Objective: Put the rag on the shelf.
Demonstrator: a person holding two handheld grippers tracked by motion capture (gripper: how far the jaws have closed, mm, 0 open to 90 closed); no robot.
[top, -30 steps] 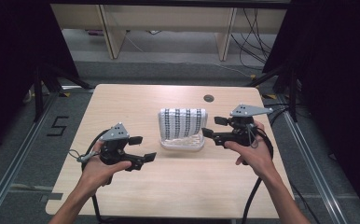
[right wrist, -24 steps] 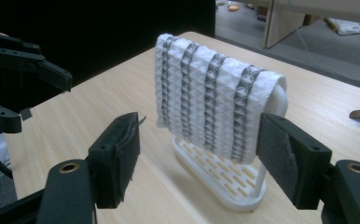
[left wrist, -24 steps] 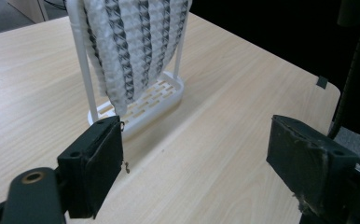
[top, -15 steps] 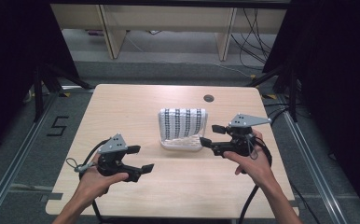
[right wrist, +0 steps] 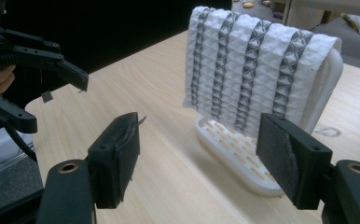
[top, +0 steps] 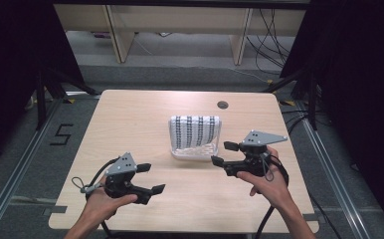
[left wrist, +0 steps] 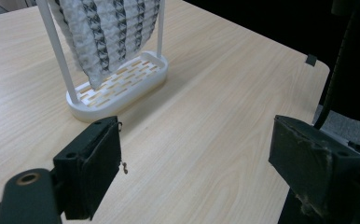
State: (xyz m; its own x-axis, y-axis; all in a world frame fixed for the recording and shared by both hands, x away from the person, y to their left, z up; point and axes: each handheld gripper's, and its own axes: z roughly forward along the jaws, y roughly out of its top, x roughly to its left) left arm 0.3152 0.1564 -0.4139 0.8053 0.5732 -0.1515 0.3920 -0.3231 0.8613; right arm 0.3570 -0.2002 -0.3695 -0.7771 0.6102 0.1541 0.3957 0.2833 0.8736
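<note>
Both claws apart, empty: left claw [top: 149, 179], right claw [top: 225, 153]. Best to approach towel [top: 195, 129] on rack [top: 194, 152] squarely, pinch edge, lift off counter [top: 130, 114] side slowly.

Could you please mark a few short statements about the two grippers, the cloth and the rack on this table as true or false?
1. A white cloth with dark patterned stripes hangs over a white plastic rack with a slotted base. True.
2. The left gripper is shut on the cloth. False: its jaws are open and hold nothing, apart from the rack.
3. The right gripper is open, near the rack's right end. True.
4. The cloth lies flat on the light wooden table. False: it is draped upright over the rack.
5. A small round hole sits in the table beyond the rack. True.
</note>
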